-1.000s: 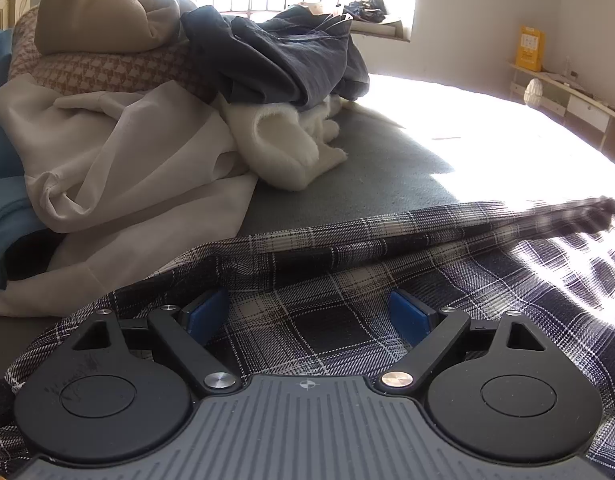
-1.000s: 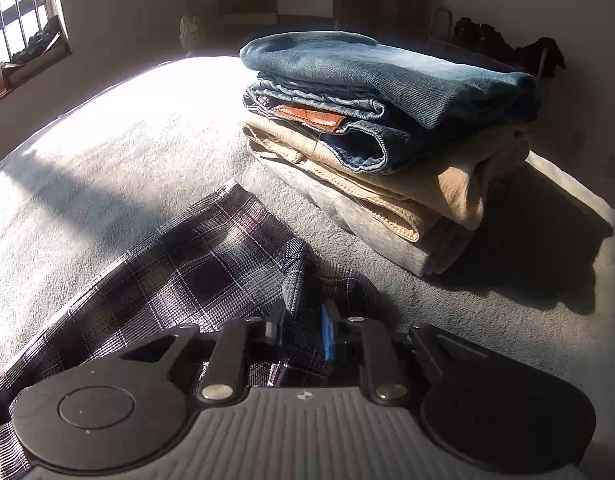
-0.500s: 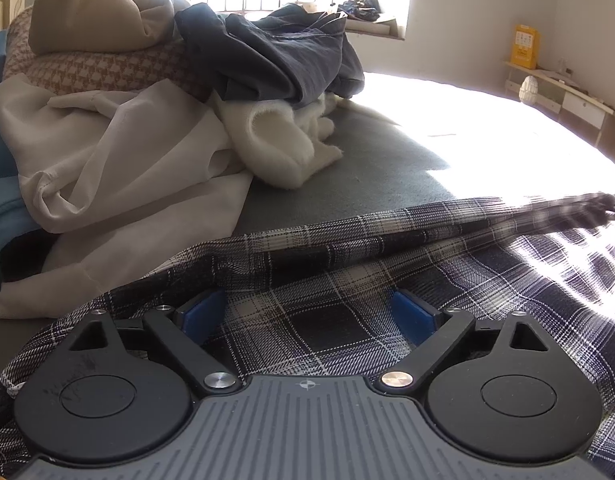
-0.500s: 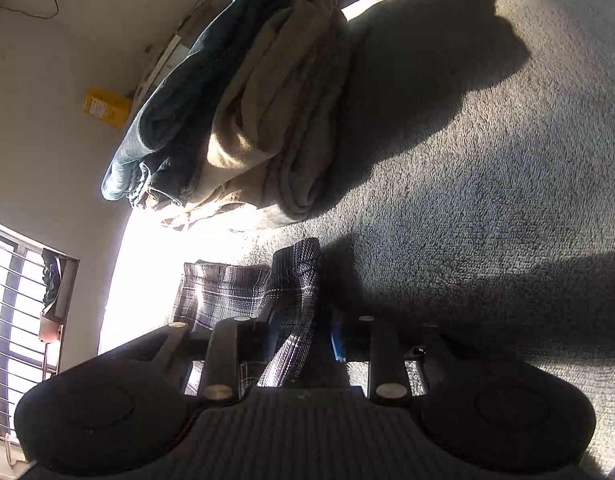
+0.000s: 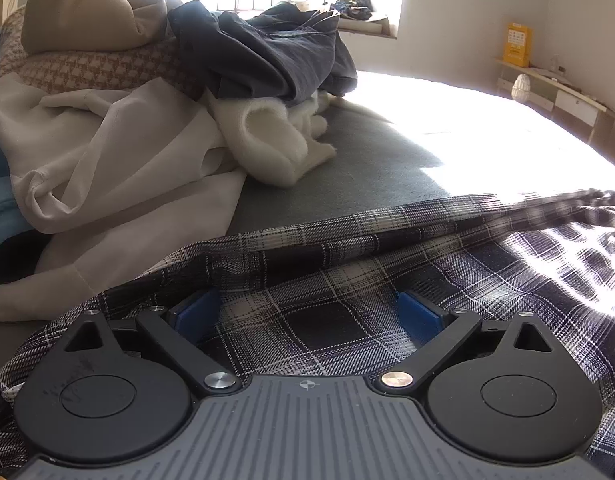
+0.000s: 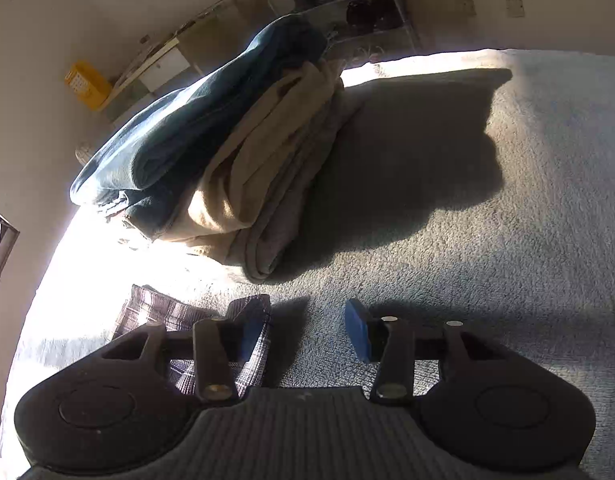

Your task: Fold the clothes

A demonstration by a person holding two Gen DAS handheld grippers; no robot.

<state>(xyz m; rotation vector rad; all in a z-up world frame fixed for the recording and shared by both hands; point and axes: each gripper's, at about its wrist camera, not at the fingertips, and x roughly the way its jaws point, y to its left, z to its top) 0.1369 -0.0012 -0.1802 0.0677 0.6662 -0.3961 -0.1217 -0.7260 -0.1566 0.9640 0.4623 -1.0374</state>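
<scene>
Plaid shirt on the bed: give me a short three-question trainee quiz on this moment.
1. True or false: the plaid shirt lies beneath the wide-open left tongs, unpinched.
2. In the right wrist view, what tops the folded stack? A) white fleece B) blue denim C) plaid
3. Fill in: the right tongs are opening, with a plaid fold against only one ____.

Key: 1 true. 2 B, the blue denim. 3 pad; the other stands clear over the grey bed cover.
</scene>
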